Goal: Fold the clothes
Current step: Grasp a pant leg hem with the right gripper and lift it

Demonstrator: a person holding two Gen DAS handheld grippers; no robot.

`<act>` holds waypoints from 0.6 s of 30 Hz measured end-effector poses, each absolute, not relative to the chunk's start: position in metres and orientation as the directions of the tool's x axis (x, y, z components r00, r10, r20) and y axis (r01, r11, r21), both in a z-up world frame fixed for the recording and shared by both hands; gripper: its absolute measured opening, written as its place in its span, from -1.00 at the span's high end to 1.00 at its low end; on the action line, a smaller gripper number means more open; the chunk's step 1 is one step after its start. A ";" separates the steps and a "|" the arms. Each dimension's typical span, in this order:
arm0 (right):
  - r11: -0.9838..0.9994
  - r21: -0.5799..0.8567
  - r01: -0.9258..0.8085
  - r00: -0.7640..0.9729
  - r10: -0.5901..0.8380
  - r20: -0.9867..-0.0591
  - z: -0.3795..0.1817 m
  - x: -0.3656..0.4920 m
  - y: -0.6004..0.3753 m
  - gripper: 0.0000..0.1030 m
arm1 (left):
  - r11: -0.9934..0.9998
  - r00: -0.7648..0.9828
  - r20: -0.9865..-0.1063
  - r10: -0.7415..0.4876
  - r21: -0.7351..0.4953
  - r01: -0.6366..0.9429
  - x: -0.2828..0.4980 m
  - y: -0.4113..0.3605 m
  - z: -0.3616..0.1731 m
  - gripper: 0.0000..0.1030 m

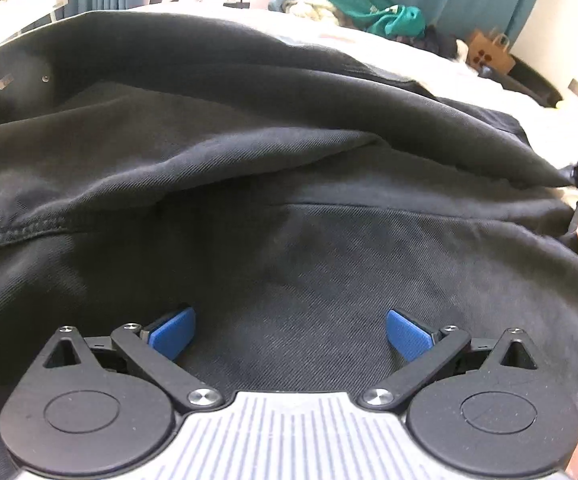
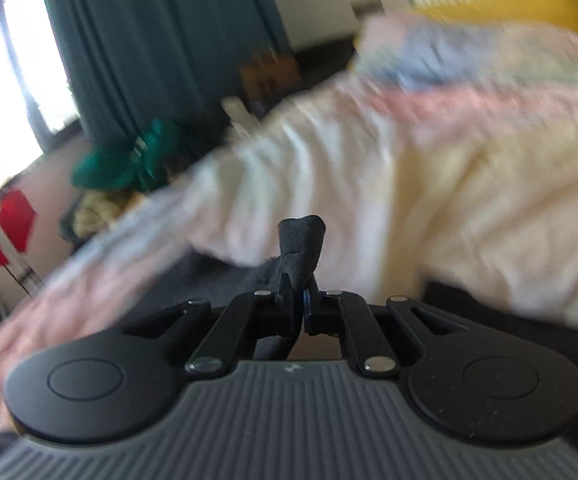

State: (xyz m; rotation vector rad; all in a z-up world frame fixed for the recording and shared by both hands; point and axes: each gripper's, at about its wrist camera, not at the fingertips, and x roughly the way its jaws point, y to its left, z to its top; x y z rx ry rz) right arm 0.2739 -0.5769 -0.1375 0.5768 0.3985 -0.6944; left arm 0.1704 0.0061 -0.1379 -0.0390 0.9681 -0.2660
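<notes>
The black garment (image 1: 289, 200) lies spread across the bed (image 1: 489, 80). The left tongs (image 1: 291, 336) hang above the garment, blue pads wide apart, gripping nothing. The right tongs (image 2: 304, 300) are clamped together on a pinched fold of the garment's edge.
</notes>
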 end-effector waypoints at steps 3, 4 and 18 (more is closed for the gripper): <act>0.606 0.396 0.690 0.710 -0.460 -0.533 -0.163 0.263 -0.576 0.85 | 0.968 0.539 -0.810 -0.230 -0.135 0.210 0.167 0.004 -0.139 -0.99; 0.606 0.404 0.685 0.715 -0.456 -0.530 -0.164 0.261 -0.577 0.84 | 0.969 0.541 -0.811 -0.225 -0.128 0.211 0.166 0.003 -0.139 -0.99; 0.573 0.500 0.649 0.749 -0.369 -0.550 -0.115 0.183 -0.542 0.63 | 0.974 0.557 -0.807 -0.198 -0.100 0.202 0.166 -0.005 -0.131 -1.00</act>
